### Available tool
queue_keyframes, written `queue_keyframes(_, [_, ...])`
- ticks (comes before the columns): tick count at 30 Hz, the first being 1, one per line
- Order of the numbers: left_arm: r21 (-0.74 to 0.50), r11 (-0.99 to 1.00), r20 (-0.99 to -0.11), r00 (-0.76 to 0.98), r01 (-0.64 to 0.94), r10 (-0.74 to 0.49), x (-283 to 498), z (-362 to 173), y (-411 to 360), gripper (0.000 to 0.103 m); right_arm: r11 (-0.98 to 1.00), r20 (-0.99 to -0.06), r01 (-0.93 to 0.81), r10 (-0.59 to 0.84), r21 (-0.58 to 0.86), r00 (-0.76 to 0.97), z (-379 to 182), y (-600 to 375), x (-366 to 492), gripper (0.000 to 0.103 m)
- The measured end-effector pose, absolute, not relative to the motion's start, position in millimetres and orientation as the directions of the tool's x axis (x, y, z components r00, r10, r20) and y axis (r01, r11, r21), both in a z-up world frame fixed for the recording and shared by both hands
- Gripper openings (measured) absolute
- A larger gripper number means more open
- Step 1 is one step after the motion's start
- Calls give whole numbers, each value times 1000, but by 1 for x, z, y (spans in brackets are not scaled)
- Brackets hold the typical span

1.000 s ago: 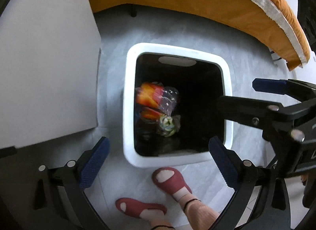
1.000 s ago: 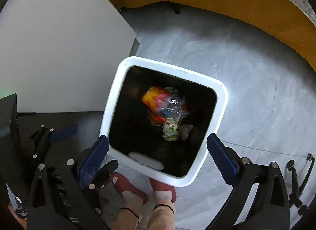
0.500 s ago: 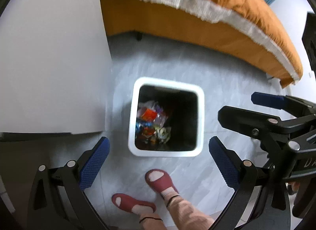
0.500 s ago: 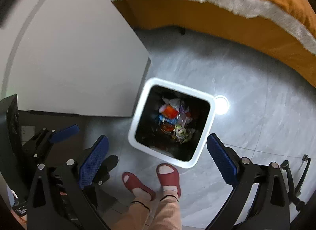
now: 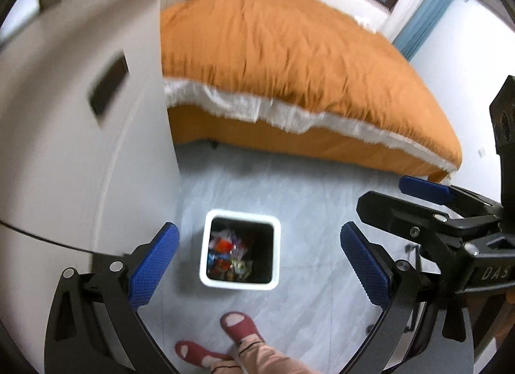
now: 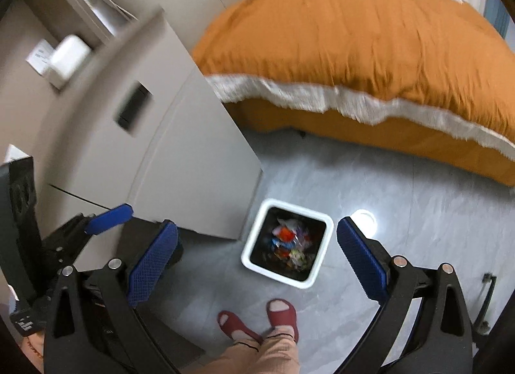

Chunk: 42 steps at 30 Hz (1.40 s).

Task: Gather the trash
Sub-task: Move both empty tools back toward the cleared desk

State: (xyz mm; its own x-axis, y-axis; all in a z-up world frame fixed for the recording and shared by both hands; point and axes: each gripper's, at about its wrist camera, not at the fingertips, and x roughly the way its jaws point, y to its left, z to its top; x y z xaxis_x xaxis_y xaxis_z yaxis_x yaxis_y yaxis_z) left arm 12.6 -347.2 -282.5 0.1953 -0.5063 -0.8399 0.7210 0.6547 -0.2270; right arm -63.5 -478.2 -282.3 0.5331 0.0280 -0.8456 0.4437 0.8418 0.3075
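Both tools have risen well above the white bin [image 5: 239, 250] since 1 second ago; left tool [image 5: 257, 264] and right tool [image 6: 256, 259] hang spread and empty, wrappers [image 5: 228, 256] inside, suggesting the drop is finished.

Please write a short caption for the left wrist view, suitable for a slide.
Left gripper, jaws open and empty, above a white trash bin of colorful wrappers beside an orange bed.

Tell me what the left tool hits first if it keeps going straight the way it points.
Probably the white trash bin on the floor: it lies between the open left tool pads, with nothing visible between. Depth is unclear.
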Motion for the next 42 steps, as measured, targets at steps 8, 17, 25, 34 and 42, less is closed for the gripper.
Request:
queue_keyframes(8, [-221,715,-743,360,664,-564,8,-182,-309,98,895,-735,351,-38,277,677,-188,-458,-63,99])
queue_keyframes(17, [-155,835,-634,595,528,-494,16,-96,-229,98,956,-577,170,-2,237,817,-103,-402,-42,99])
queue_keyframes(25, [-109,950,-576,760,293,-301,25,-54,-130,98,986,-458,-45,113,158,881,-50,-318,-10,99])
queue_keyframes(34, [-125,989,-513,848,83,-136,30,-29,-28,98,975,-416,-180,219,130,883,-19,-234,22,99])
queue_keyframes(42, [-135,990,-467,884,-40,-28,23,-8,19,98,966,-377,-238,260,105,889,-4,-186,36,99])
